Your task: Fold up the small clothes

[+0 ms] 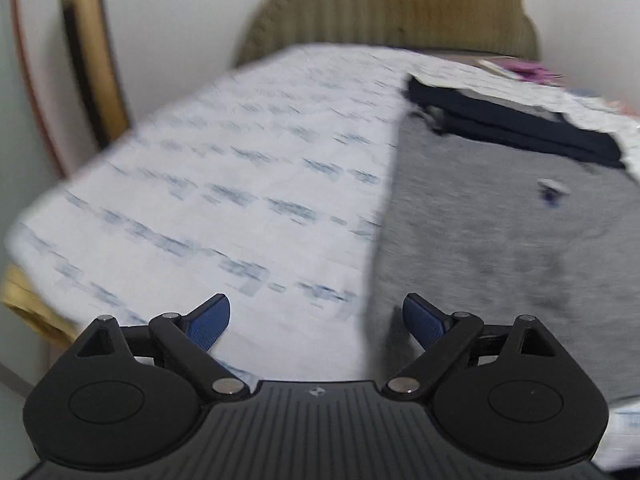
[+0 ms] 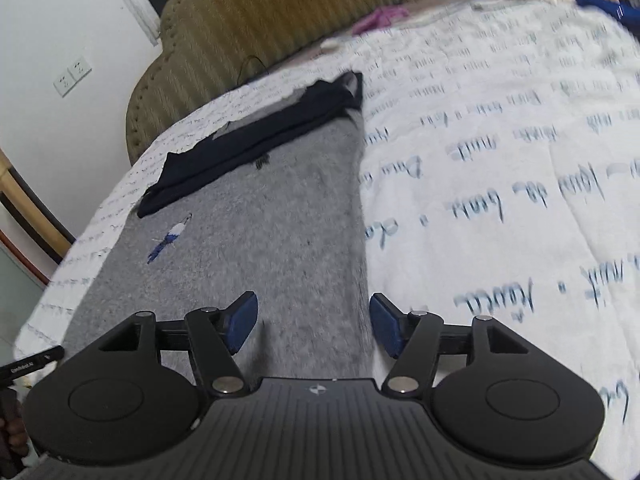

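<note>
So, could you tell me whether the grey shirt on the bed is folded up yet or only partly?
Only partly: the grey shirt lies long and flat on the bedspread, its navy sleeves folded across the top.

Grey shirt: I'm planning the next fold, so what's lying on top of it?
A dark navy folded garment lies across the grey shirt's far end, hiding the collar.

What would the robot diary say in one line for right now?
left gripper: open, empty | right gripper: open, empty | grey shirt: flat on bed, dark sleeves folded across | fold unfinished

Olive ribbed headboard (image 2: 248, 28) against white wall (image 2: 48, 32), 2 sockets (image 2: 73, 75), script-printed bedspread (image 2: 500, 152).
</note>
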The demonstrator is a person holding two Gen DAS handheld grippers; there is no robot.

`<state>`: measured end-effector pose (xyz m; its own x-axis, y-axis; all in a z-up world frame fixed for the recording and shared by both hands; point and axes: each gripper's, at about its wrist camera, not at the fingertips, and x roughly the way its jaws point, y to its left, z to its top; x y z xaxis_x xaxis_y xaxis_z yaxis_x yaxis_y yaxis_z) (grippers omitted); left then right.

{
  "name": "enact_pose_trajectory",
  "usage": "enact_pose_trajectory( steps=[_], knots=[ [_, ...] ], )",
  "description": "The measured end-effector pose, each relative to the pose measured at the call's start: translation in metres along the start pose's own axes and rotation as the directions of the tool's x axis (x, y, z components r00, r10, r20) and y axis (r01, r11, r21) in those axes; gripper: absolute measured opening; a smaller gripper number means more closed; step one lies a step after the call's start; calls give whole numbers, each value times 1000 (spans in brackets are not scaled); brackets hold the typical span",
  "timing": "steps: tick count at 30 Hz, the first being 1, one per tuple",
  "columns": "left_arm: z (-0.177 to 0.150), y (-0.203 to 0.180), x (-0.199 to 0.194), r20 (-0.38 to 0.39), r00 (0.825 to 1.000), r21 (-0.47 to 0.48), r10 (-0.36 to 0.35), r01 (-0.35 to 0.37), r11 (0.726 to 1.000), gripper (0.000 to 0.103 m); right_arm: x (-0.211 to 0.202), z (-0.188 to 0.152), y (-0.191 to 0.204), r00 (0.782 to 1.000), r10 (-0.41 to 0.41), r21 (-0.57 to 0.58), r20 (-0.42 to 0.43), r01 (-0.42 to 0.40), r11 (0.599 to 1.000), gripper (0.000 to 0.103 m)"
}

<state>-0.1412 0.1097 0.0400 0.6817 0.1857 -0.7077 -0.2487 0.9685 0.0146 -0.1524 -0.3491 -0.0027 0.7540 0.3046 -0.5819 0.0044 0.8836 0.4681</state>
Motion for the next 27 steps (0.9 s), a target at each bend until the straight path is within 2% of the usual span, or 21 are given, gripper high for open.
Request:
enact_pose_trajectory(
  steps=[3, 5, 7, 10, 11, 12, 13, 14, 15, 16, 17, 19, 21, 23, 26, 27],
  knots=[
    [2, -2, 5, -39, 991, -54, -130, 127, 990, 94, -6, -5, -9, 998, 43, 45, -40, -41, 998, 67],
    [3, 1, 9, -64, 969, -121, -237, 228, 966, 93, -10, -8, -18, 985, 151, 117, -80, -141, 983, 62],
    [4, 4, 14, -79, 944, -188, -320, 301, 935, 82, -9, -13, -31, 958, 261, 212, -121, -232, 949, 54],
    [9, 9, 25, -100, 908, -244, -406, 373, 895, 59, -10, -22, -50, 944, 303, 318, -128, -250, 915, 42],
    [11, 15, 28, -108, 894, -285, -434, 390, 875, 42, -10, -25, -58, 936, 328, 367, -125, -264, 892, 42],
    [13, 22, 33, -125, 867, -338, -482, 419, 843, 28, -10, -27, -63, 928, 353, 406, -118, -279, 870, 38],
    [12, 27, 41, -150, 831, -397, -535, 445, 803, 28, -9, -30, -65, 918, 380, 431, -113, -299, 851, 35],
    [11, 31, 47, -165, 807, -438, -567, 455, 776, 28, -6, -32, -65, 907, 406, 442, -117, -318, 839, 35],
    [10, 31, 49, -165, 803, -435, -573, 462, 773, 25, -2, -34, -62, 895, 425, 443, -134, -329, 834, 33],
    [10, 28, 48, -170, 810, -404, -562, 462, 789, 24, 3, -36, -58, 888, 432, 436, -156, -331, 837, 35],
    [11, 24, 46, -176, 818, -368, -548, 462, 807, 21, 8, -37, -54, 882, 437, 428, -177, -331, 841, 30],
    [11, 19, 44, -182, 837, -316, -515, 446, 837, 7, 18, -38, -54, 880, 431, 429, -202, -316, 846, 5],
    [12, 16, 44, -185, 846, -272, -500, 444, 853, 5, 18, -38, -55, 875, 447, 428, -184, -338, 838, 4],
    [17, 16, 39, -189, 847, -253, -496, 446, 858, 4, 9, -32, -50, 891, 421, 390, -169, -332, 859, 6],
    [22, 19, 29, -181, 822, -255, -539, 490, 833, 4, -15, -19, -51, 913, 384, 343, -133, -321, 883, 6],
    [20, 20, 31, -189, 823, -249, -535, 487, 837, 4, -19, -19, -55, 925, 350, 336, -150, -285, 898, 6]
  ],
)
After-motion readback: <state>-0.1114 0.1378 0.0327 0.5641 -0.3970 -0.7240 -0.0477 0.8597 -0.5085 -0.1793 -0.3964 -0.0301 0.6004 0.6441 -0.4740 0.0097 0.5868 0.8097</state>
